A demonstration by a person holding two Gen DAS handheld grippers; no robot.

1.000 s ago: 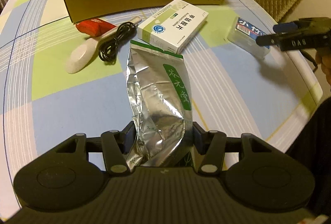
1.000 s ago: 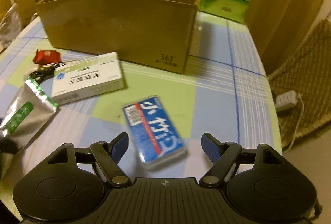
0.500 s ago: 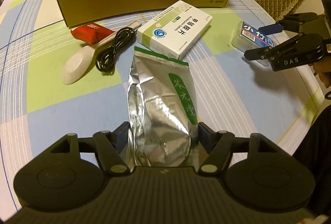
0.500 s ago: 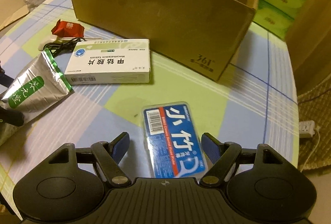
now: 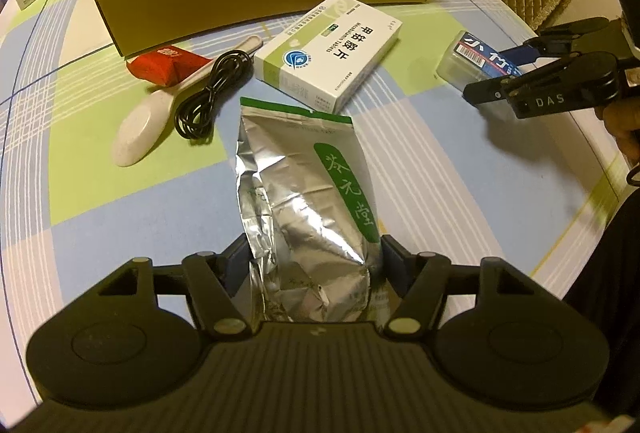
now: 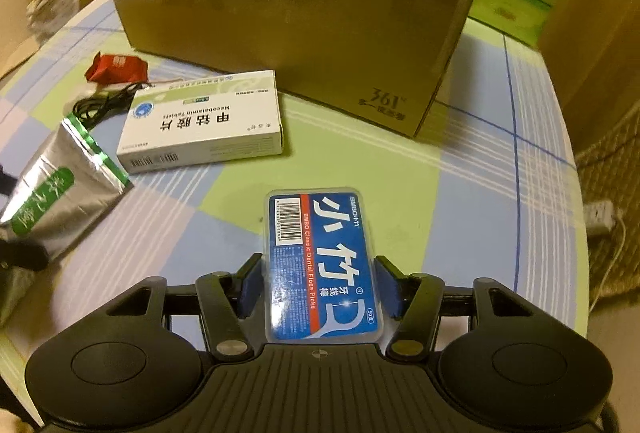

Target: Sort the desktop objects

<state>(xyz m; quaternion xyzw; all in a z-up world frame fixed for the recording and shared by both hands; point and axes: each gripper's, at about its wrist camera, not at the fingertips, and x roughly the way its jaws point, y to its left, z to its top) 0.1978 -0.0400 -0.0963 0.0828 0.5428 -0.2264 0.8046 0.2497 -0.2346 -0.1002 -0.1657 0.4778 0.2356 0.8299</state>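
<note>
**Both grippers at pick-up; no item seen boxed**

Landmark: the open cardboard box [image 6: 288,25], standing at the far side of the table [image 5: 460,169].

Nearest, the left gripper [image 5: 314,257] straddles the bottom of the silver foil tea pouch [image 5: 304,193], fingers against both sides; whether it is truly clamped cannot be told. The right gripper [image 6: 320,287] brackets the blue dental floss pick case [image 6: 322,265], pads just beside its long edges, a sliver of gap showing; contact cannot be confirmed. Both items lie on the cloth, well short of the box.

Between them and the box: the white tablet carton [image 5: 328,49], then a coiled black cable [image 5: 212,89], a white spoon [image 5: 160,113] and a red packet [image 5: 164,67], the last touching the box wall.

Judgement: sorting is at an early stage. Six items remain outside; the visible part of the box interior looks empty.

Clearance: the floss case sits near the table's right edge, so little margin there. The path above the clutter to the box mouth is open, but the box wall is tall and must be cleared
</note>
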